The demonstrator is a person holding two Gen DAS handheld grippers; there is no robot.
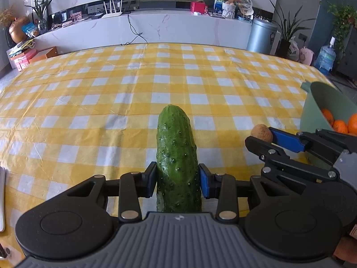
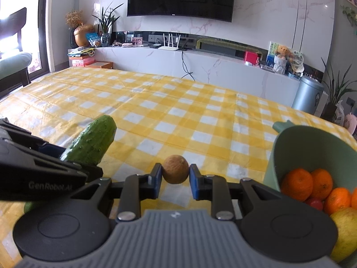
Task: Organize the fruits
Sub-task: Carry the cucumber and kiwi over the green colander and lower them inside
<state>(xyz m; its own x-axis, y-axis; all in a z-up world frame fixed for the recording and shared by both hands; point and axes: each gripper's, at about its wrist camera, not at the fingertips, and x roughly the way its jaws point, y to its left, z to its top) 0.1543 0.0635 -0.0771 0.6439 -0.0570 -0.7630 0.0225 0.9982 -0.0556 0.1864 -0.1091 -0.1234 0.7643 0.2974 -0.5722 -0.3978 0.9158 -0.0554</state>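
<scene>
The green bowl (image 2: 290,147) near the right edge of the worktop (image 2: 156,102) already holds several oranges (image 2: 296,184), a yellowish fruit (image 2: 344,230) and something small and red (image 2: 315,203), so a good part of the sorting looks done. 2 items are in hand and not yet put away. The left hand-held gripper (image 1: 177,179) is clamped on a cucumber (image 1: 176,151), its pads pressing both sides low on the body, with the rounded tip pointing out over the middle of the worktop. The right hand-held gripper (image 2: 175,178) is clamped on a small brown round fruit (image 2: 175,169), held just beside the bowl's left wall and apart from it. Both items seem lifted clear of the checked cloth (image 1: 111,89), though the wrist views do not settle that for certain. The rest of the worktop that shows, out to the far edge, carries no other loose fruit. What is left, by my reading, is to drop the brown fruit into the bowl and to find a place for the cucumber; whether it belongs in this bowl or elsewhere cannot be told.
</scene>
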